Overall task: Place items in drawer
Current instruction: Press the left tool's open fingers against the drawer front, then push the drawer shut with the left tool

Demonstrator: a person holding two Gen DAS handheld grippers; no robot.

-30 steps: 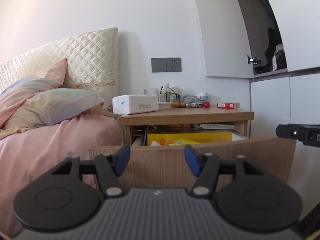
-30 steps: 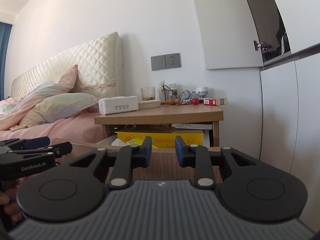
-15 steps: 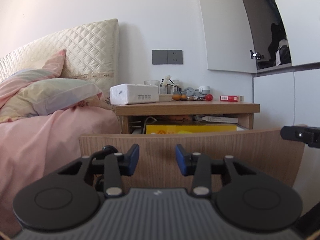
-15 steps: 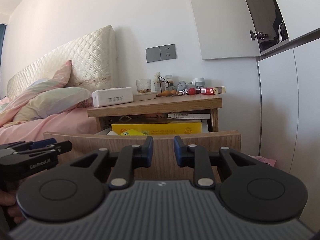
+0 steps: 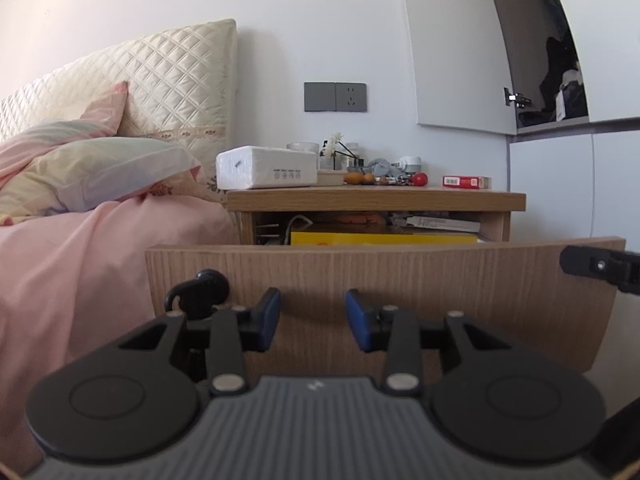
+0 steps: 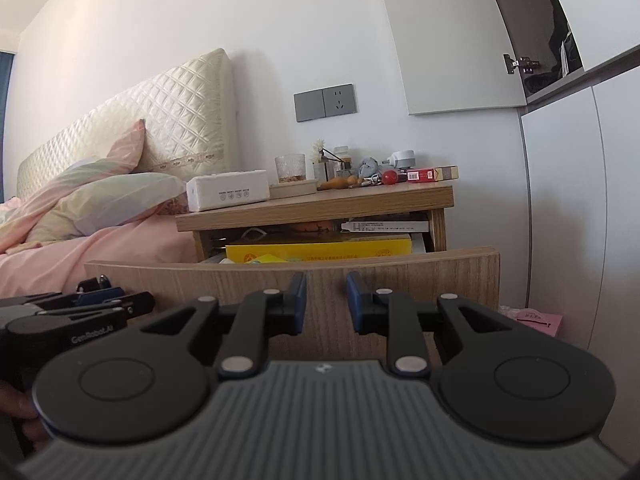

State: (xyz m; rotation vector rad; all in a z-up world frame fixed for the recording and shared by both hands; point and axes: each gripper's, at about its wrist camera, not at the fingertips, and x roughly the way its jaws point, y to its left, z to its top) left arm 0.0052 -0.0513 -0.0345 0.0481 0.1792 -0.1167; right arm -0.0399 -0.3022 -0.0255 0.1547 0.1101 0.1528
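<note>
The wooden nightstand's drawer (image 5: 400, 276) is pulled out, and its front fills the middle of both wrist views (image 6: 304, 280). Inside it I see a yellow box (image 5: 384, 238) and papers. My left gripper (image 5: 313, 318) is open and empty, close in front of the drawer front. A black knob (image 5: 206, 285) sits on the drawer front just left of it. My right gripper (image 6: 326, 298) is open a little and empty, also close to the drawer front. The left gripper shows at the left edge of the right wrist view (image 6: 96, 300).
The nightstand top (image 5: 376, 196) carries a white tissue box (image 5: 266, 166), a glass, a red ball (image 5: 420, 178), a red packet (image 5: 466, 181) and small clutter. A bed with a pink cover (image 5: 80, 260) lies left. White cupboards (image 6: 560, 200) stand right. A pink item (image 6: 538, 318) lies on the floor.
Both grippers have dropped lower and closer to the drawer front, which now hides most of the drawer's contents. The left jaws narrowed, then widened again. The knob came into view.
</note>
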